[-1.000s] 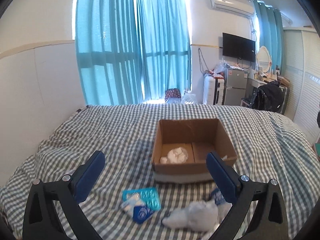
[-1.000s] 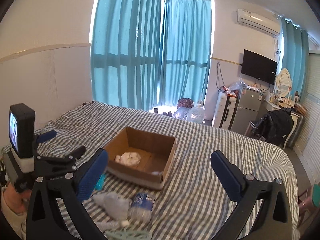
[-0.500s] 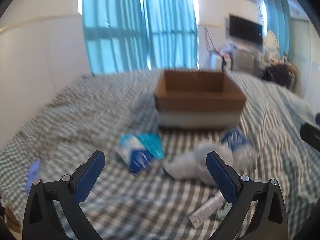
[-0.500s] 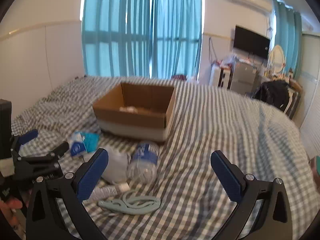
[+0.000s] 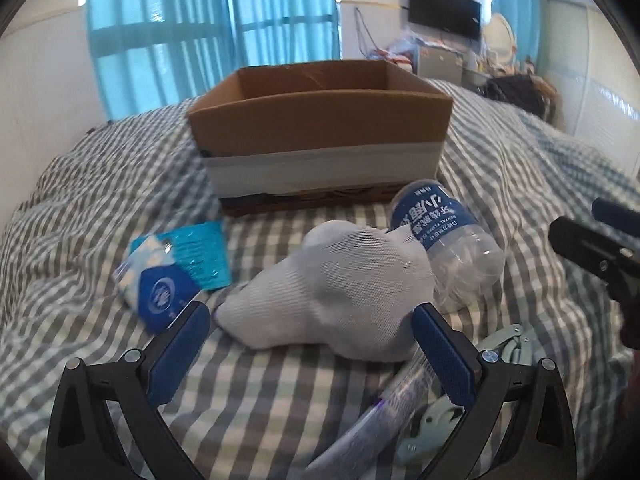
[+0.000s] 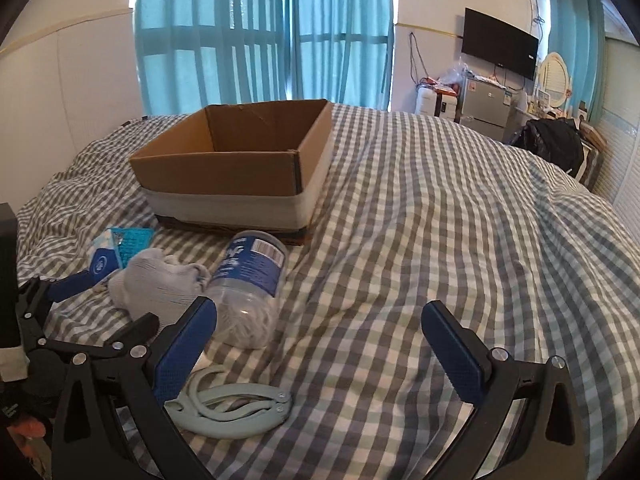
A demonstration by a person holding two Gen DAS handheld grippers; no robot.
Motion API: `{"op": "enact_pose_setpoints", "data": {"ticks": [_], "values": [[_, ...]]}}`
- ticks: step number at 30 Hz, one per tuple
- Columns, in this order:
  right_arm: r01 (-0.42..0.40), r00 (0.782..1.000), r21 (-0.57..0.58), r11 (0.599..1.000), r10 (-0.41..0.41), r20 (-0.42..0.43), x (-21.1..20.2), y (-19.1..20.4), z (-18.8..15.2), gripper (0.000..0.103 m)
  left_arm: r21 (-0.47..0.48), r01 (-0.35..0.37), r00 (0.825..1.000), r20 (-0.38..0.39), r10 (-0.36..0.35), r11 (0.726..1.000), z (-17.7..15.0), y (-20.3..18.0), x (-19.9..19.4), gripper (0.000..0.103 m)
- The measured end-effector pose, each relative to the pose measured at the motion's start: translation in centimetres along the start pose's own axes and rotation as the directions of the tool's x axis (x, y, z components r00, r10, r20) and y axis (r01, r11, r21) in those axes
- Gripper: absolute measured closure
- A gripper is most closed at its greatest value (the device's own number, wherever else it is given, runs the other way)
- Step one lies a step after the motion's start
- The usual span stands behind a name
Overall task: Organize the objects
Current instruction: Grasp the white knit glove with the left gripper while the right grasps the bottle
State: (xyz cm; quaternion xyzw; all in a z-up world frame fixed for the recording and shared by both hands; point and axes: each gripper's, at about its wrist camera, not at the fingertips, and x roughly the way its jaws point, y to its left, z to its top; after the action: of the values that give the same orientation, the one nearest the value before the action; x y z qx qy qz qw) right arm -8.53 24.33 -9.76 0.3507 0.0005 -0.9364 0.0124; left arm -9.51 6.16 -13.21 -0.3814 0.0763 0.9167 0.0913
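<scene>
Left tongs [image 5: 312, 340] wide open, empty, straddling sock [image 5: 332, 292] — set for grab. Right tongs [image 6: 320, 340] open, empty, over bare bed [image 6: 440, 220]. Box [image 6: 224, 178] waits behind clutter.

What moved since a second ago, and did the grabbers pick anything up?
Both grippers came down low toward the bed. The left gripper now has its open fingers around the white sock, not squeezing. The right gripper stays open and empty. The box, bottle and other things haven't moved.

Teal curtains [image 6: 264, 32], wall TV [image 6: 499, 43], prob. fridge [image 6: 482, 110].
</scene>
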Motion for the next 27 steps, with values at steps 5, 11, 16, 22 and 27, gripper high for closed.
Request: {"op": "enact_pose_setpoints", "data": {"ticks": [5,11,16,22,27], "values": [[-0.020,1.000,0.065,0.998,0.022,-0.017,0.5,-1.4,-0.1,0.000,0.028,0.018,1.000,-0.019,-0.018,0.999,0.6,-0.9,1.7,0.000],[-0.011,0.999,0.070,0.998,0.014,-0.034,0.9,-1.4,-0.3,0.000,0.039,0.021,1.000,-0.020,-0.021,0.999,0.9,-1.2,3.1,0.000],[0.001,0.999,0.057,0.998,0.001,-0.033,0.6,-1.1,-0.3,0.000,0.012,0.089,0.996,-0.004,-0.089,0.996,1.1,-0.4,2.2,0.029],[0.004,0.999,0.030,1.000,-0.003,-0.032,0.3,0.0,0.2,0.000,-0.056,0.089,0.992,0.091,-0.084,0.994,2.1,2.5,-1.4,0.049],[0.008,0.999,-0.034,0.999,-0.010,-0.045,1.8,2.7,1.7,0.000,-0.098,0.020,0.989,0.150,-0.005,0.995,3.3,5.4,-3.3,0.052]]}}
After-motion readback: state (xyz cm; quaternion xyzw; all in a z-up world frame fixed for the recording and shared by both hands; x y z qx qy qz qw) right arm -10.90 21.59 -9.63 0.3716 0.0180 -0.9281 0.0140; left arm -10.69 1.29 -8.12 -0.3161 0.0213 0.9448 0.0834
